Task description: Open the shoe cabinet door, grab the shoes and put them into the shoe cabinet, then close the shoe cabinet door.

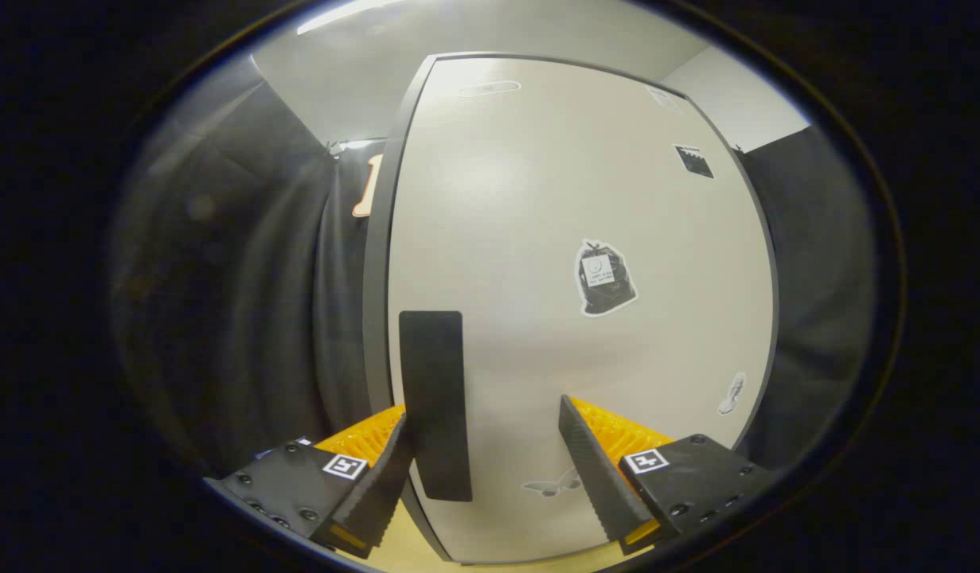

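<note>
The shoe cabinet door point(553, 199) is a tall white panel with a dark rim, standing close in front of me. A black upright handle point(434, 406) is fixed near its left edge. My gripper point(483, 418) is open, and its fingers reach up to the door's lower part. The handle lies between the fingers, right against the left fingertip point(396, 458) and well apart from the right fingertip point(579, 434). Neither finger presses on anything. The door looks flush with the cabinet's dark left side point(376, 278).
Stickers dot the door: a black bag shape point(605, 278), a dark square point(694, 161) up right, a butterfly point(552, 484) low between the fingers. Black cloth hangs left point(259, 302) and right point(816, 302) of the cabinet. Pale wood floor point(410, 549) lies below.
</note>
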Demonstrator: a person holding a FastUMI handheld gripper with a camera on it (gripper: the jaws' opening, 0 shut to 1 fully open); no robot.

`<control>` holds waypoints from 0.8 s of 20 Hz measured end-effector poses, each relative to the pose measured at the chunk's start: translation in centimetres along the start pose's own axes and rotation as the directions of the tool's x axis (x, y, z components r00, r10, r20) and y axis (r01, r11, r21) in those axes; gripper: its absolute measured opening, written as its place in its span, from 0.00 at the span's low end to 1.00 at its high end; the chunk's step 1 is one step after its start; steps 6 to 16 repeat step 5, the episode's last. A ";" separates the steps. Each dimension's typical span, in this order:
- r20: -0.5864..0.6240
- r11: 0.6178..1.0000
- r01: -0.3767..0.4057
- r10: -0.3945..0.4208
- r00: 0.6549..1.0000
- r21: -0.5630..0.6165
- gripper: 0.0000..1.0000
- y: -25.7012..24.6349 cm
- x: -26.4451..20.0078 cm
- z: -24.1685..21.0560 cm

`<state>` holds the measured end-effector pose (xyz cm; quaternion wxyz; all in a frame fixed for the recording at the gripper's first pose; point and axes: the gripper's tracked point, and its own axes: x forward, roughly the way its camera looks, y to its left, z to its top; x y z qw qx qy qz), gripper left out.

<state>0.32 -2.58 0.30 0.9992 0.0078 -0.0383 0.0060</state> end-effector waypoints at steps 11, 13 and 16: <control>-0.007 1.000 -0.008 0.008 1.000 0.008 1.00 0.2 -0.1 0.0; -0.007 1.000 -0.008 0.008 1.000 0.008 1.00 0.2 -0.1 0.0; -0.007 1.000 -0.008 0.008 1.000 0.008 1.00 0.2 -0.1 0.0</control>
